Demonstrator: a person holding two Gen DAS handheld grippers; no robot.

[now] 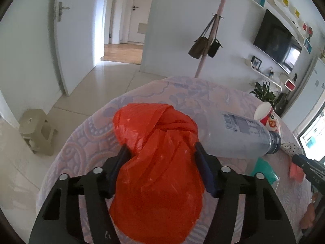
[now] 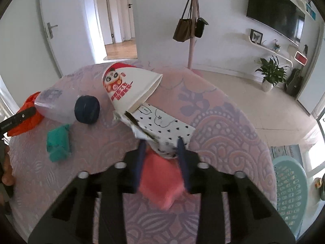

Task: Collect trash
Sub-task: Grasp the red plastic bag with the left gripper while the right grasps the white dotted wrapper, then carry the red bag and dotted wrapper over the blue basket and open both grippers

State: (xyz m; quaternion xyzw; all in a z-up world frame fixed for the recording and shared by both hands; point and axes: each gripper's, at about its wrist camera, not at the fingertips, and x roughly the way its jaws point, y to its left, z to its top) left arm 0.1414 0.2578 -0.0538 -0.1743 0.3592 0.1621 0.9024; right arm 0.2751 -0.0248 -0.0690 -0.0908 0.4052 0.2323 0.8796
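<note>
A crumpled red plastic bag [image 1: 160, 172] lies on the patterned tablecloth [image 1: 85, 134], and my left gripper [image 1: 160, 150] is shut on it, a finger pressing each side. To its right lie a clear bottle with a dark cap [image 1: 241, 134], a red-and-white paper cup [image 1: 268, 118] and a green wrapper [image 1: 263, 168]. My right gripper [image 2: 161, 145] is shut on a blurred pink wrapper [image 2: 160, 181]. Its fingertips reach the torn end of a white dotted carton [image 2: 164, 124], which sticks into the tipped cup [image 2: 128, 85].
The bottle [image 2: 56, 105] and green wrapper [image 2: 59, 144] lie between the two grippers. A beige stool [image 1: 36, 130] stands on the floor to the left, a pale green chair [image 2: 288, 185] at the table's right edge. A coat stand with bags [image 2: 192, 40] is behind the table.
</note>
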